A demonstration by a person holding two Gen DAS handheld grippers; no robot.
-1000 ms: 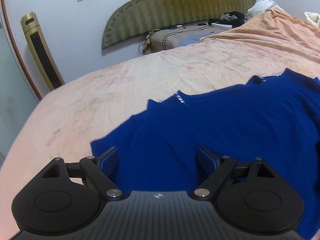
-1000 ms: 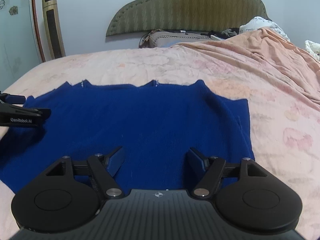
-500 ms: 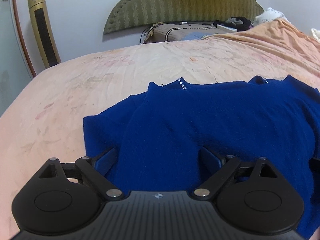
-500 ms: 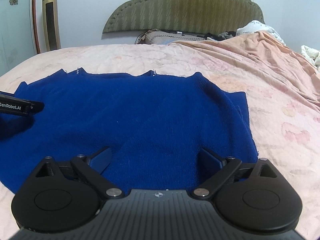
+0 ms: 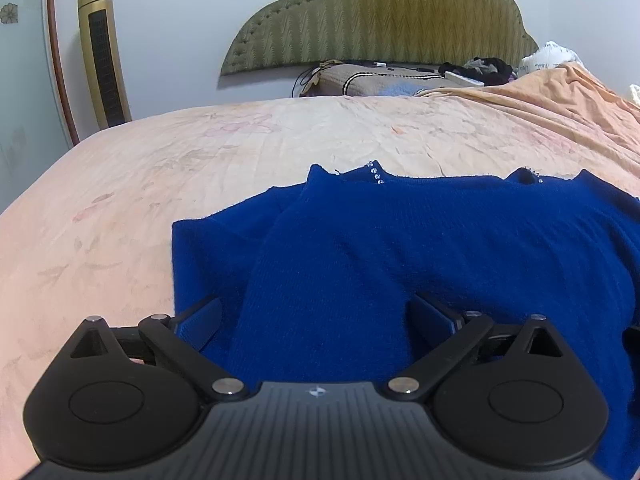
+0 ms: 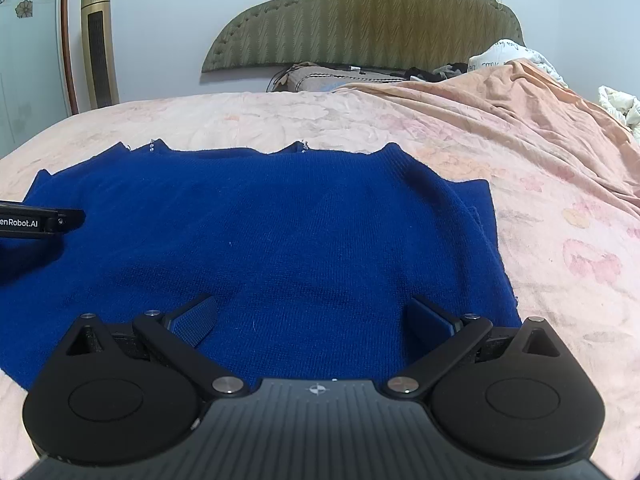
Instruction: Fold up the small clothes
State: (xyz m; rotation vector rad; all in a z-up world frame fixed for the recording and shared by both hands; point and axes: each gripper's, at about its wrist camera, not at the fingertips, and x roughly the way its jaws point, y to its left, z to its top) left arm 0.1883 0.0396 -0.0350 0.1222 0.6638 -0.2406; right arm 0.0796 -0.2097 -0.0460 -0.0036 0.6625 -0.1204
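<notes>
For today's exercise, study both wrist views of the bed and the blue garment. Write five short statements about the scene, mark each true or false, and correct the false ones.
1. The blue sweater lies spread on the bed. True.
2. The right gripper is clamped on a sleeve. False: its jaws stand wide apart above the fabric, gripping nothing.
3. A gold tower fan stands by the wall. True.
4. The sweater is red. False: it is deep blue.
5. The left gripper holds a folded towel. False: its jaws are opening over the sweater, with nothing pinched.
</notes>
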